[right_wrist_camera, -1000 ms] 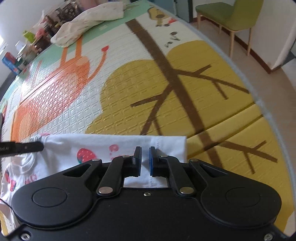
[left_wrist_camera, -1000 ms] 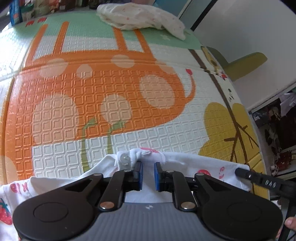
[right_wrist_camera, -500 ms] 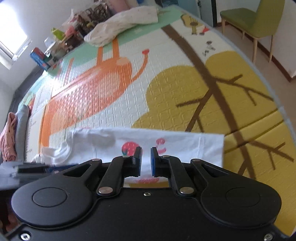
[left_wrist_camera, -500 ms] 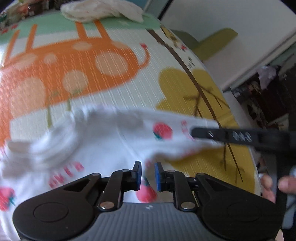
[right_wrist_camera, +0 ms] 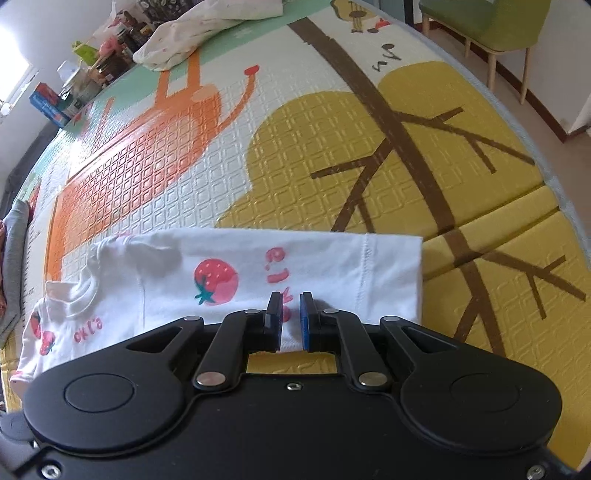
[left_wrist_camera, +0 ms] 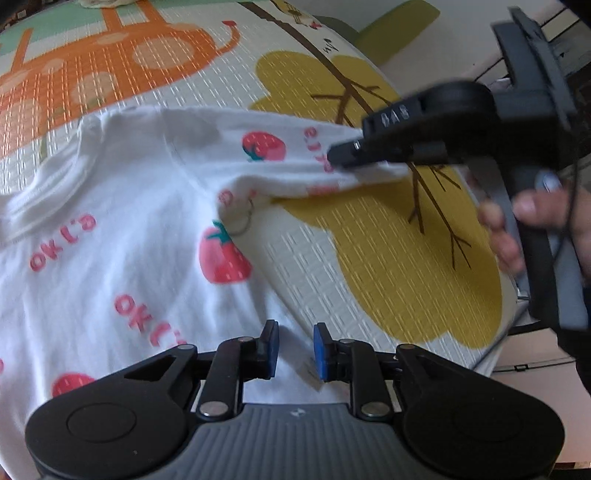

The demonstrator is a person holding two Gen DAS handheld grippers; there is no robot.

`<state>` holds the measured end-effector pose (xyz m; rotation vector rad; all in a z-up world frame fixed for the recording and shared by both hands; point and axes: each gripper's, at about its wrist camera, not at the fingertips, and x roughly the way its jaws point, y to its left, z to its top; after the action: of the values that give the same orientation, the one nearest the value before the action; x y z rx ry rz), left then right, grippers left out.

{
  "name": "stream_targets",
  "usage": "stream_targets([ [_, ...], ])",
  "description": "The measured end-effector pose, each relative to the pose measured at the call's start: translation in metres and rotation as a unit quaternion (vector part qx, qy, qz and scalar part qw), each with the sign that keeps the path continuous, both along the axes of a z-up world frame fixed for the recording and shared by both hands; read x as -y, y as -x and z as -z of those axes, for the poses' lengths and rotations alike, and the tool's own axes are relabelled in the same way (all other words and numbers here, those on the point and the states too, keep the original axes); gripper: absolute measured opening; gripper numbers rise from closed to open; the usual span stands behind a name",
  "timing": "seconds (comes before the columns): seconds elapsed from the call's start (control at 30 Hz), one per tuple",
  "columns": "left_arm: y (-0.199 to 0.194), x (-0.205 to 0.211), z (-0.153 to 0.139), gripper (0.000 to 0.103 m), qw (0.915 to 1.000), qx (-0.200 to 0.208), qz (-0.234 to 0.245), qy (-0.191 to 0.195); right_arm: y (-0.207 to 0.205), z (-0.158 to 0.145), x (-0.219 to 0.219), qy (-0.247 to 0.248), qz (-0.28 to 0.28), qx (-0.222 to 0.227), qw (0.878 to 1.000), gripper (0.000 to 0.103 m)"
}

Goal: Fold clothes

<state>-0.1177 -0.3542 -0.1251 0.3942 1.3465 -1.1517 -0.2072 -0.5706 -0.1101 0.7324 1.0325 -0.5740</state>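
Observation:
A white T-shirt (left_wrist_camera: 110,229) printed with strawberries and pink letters lies on the play mat (left_wrist_camera: 369,258). My right gripper (left_wrist_camera: 334,155) is shut on the shirt's side edge and holds that edge lifted off the mat as a folded-over strip. In the right wrist view its pads (right_wrist_camera: 291,317) pinch white fabric of the T-shirt (right_wrist_camera: 332,266). My left gripper (left_wrist_camera: 295,350) hovers low over the shirt's lower edge. Its jaws are opening, and the fabric seen in the gap lies loose, not pressed.
A hand (left_wrist_camera: 535,221) holds the right gripper's handle. A cream garment pile (right_wrist_camera: 207,33) lies at the mat's far end. Boxes and bottles (right_wrist_camera: 74,92) line the far left edge. A green chair (right_wrist_camera: 491,22) stands beyond the mat. The mat's near edge (left_wrist_camera: 491,362) is close by.
The left gripper has swept to the right across the shirt, away from the collar, and its jaws stand wider. The right gripper still grips the shirt's edge and now looms closer.

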Motion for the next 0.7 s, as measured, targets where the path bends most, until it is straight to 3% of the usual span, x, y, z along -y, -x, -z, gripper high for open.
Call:
stream_targets([
  [0.33,0.024,-0.026,0.002,0.026,0.9994,-0.034,0.005,0.000,-0.005,0.004,0.018,0.021,0.014,-0.013,1.000,0.006],
  [0.7,0.042,-0.042,0.003,0.026,0.9991,-0.040,0.014,-0.004,-0.010,0.002,0.022,0.039,0.016,-0.026,0.999,0.005],
])
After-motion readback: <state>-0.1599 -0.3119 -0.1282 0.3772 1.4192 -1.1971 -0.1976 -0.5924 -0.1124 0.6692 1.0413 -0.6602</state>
